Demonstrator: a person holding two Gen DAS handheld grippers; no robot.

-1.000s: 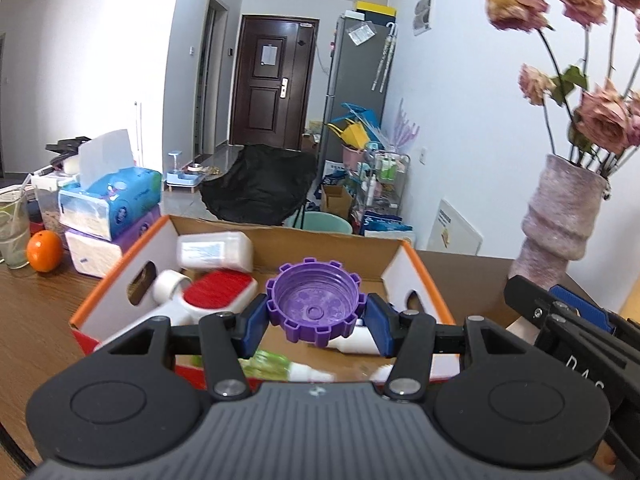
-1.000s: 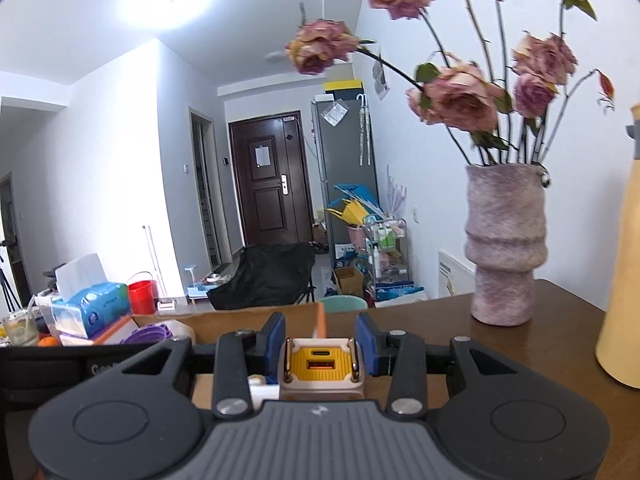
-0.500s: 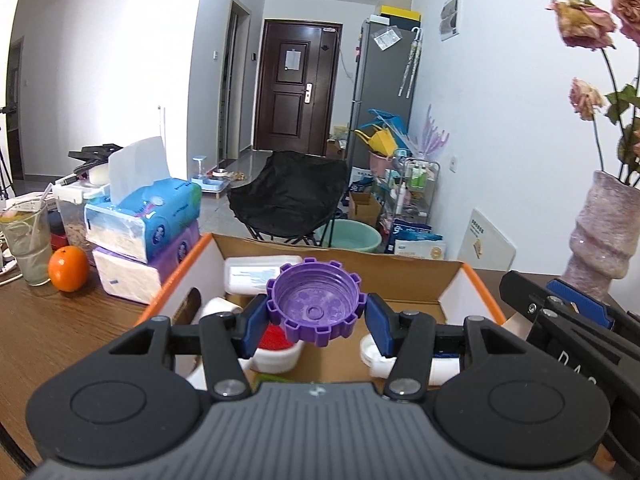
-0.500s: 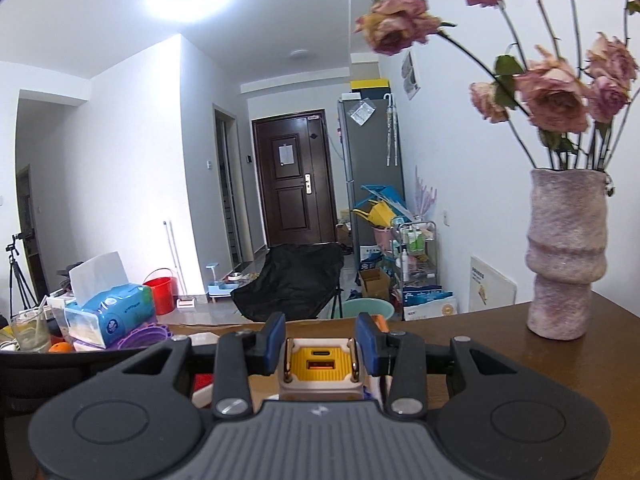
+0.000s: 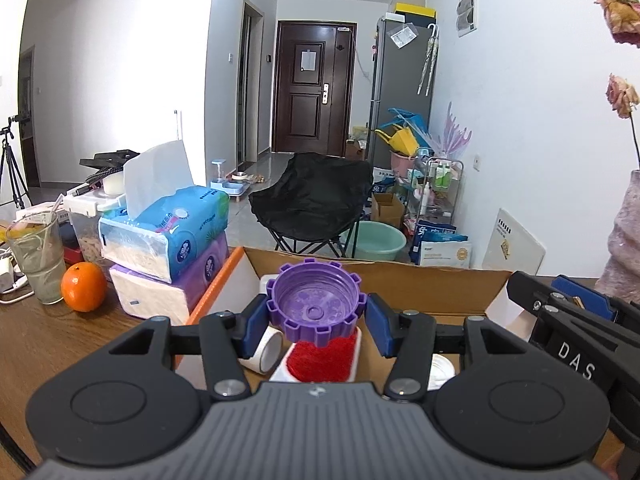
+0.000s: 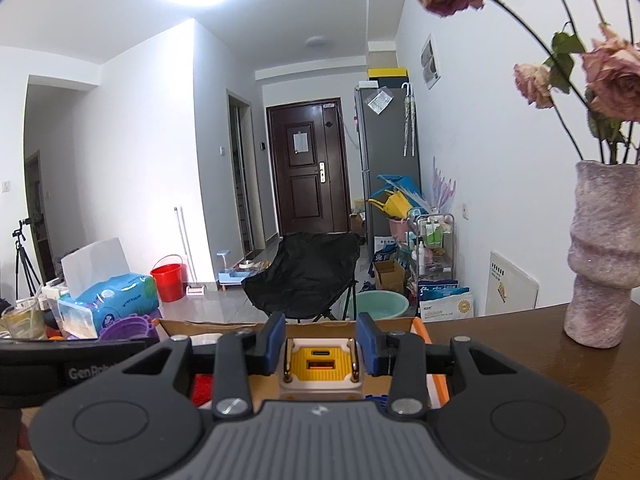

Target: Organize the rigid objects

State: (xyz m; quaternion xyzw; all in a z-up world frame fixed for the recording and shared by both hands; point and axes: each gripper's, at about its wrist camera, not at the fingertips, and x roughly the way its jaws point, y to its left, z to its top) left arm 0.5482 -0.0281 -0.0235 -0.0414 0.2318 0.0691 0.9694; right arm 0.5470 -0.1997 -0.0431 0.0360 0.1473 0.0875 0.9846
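Purple ridged cap [image 5: 316, 307], red brush [image 5: 323, 360] in a white holder, yellow-faced cream charger [image 6: 321, 366], brown cardboard box [image 5: 420, 280] with orange edge, orange fruit [image 5: 83, 286], dark wood-grain table [image 5: 48, 340]

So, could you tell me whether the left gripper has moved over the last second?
Yes. The left gripper, shut on the purple cap, has risen and swung left: the vase slid toward the right edge and the cardboard box sank lower.
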